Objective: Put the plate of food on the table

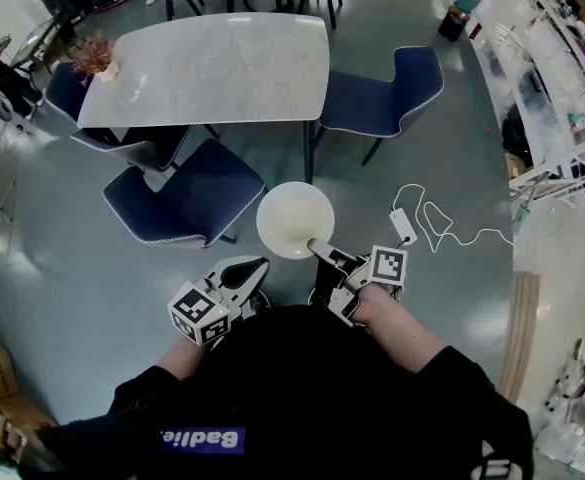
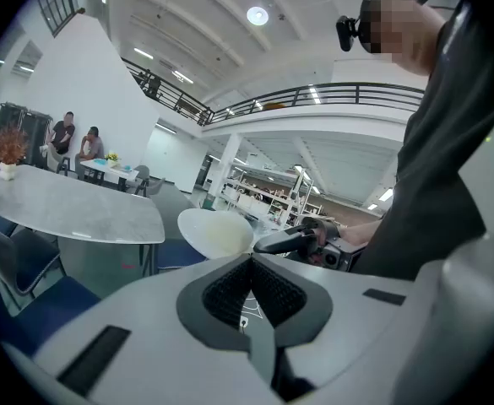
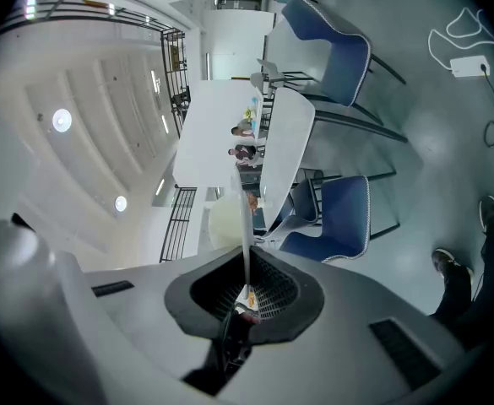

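The right claw (image 1: 322, 251) was closed tight on the near rim of the plate (image 1: 294, 220), which its own view showed edge-on between the pads. The left claw (image 1: 247, 271) was closed on nothing, just left of the plate. The plate hung in the air at frame centre, over the floor (image 1: 92, 268) and well short of the table (image 1: 202, 68) in the upper left of the frame; its face looked pale yellowish, and no food could be made out. Judged risks: a one-sided pinch on a thin rim could let the plate tip or slip under its own weight; a blue chair (image 1: 187, 203) stood between plate and table and could catch the rim; a white cable (image 1: 442, 230) lay loose on the floor at centre right, a likely trip hazard. The table was pale, marbled and bare save a small plant (image 1: 97, 58) at its left end. The room was an open hall with a grey floor and shelving (image 1: 562, 88) along the right edge.
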